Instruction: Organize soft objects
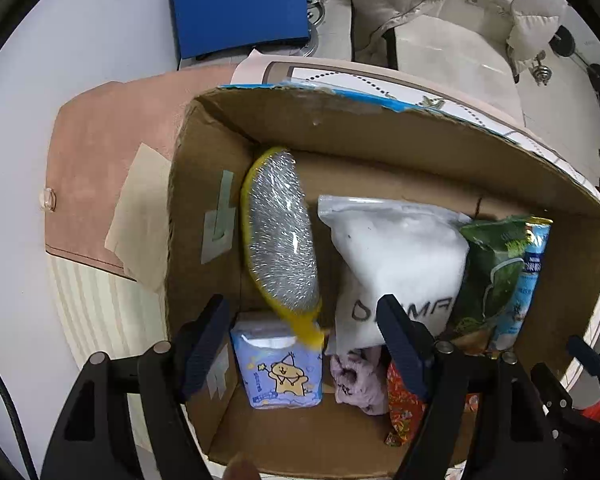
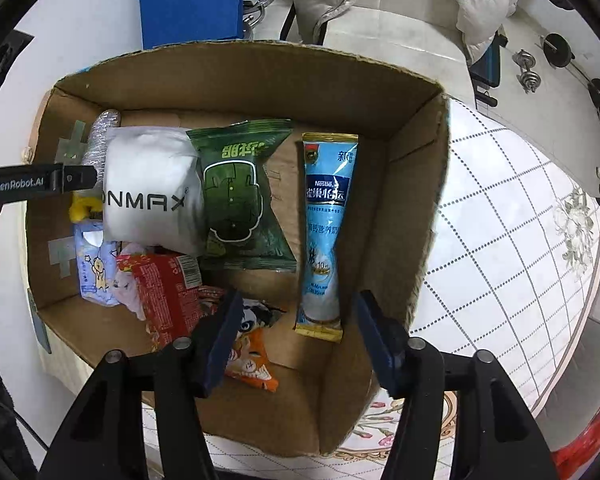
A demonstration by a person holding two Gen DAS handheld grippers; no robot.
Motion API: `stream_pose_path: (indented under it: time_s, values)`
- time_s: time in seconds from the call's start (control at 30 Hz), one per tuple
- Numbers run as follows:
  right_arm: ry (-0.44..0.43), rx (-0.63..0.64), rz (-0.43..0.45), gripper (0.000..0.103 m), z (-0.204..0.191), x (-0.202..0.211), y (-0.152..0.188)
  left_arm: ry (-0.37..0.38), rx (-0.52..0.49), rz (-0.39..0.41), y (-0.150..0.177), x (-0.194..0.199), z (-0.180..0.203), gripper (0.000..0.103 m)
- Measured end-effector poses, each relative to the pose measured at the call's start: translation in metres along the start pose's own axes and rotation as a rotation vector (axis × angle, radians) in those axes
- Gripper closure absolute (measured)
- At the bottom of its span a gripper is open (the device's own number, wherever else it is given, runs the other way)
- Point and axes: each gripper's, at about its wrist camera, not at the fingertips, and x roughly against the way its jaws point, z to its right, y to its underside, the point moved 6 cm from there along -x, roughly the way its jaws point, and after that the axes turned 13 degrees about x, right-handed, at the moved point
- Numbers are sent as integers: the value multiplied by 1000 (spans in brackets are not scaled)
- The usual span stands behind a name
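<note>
Left gripper [image 1: 304, 344]: black frame, navy ribbed fingers, spread apart, holding nothing, over the box's left half.
Right gripper [image 2: 296, 334]: same build, fingers apart, empty, over the box's right half.
Container: one open brown corrugated cardboard box [image 2: 416, 200], torn rim, grey tape patches inside.
Near row: one blue tissue pack with cartoon bear [image 1: 278, 364]; one crumpled lilac cloth [image 1: 360, 380]; one red crinkly foil packet [image 2: 166, 292]; one orange cartoon snack bag [image 2: 252, 356].
Far row: one silver mesh scouring pad with yellow rim [image 1: 280, 232], leaning upright at the left wall; one white puffy pouch [image 2: 152, 196], lettered "ONMAX"; one green foil snack bag [image 2: 240, 200]; one long blue sachet [image 2: 326, 232], marked "Nestlé".
Support: white gridded tablecloth [image 2: 500, 240].
</note>
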Motion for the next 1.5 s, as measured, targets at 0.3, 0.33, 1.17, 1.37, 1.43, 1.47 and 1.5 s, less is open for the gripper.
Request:
stream_pose_path:
  time_s: [0.3,0.33,1.17,1.37,1.43,1.47,1.5]
  values:
    - [45,-90,119,0,1,26,39,89,-9,113,57,28,-5,3]
    - [54,-92,127,0,0,27,44,100,-15,116,67,31,-4,3]
    - [131,-160,448,0,-31,164,165,162,-50,486,213,171,-7,3]
    - [215,-183,590,0,-44,235,224,173,-99,610,262,222,-6,3]
    - [229,-189,617,0,-44,250,238,182,-109,631,276,233,-7,3]
    - [236,-190,629,0,-44,258,246,186,-112,641,282,238,-7,3]
    - [247,-190,640,0,-44,266,255,196,-117,647,289,243,-7,3]
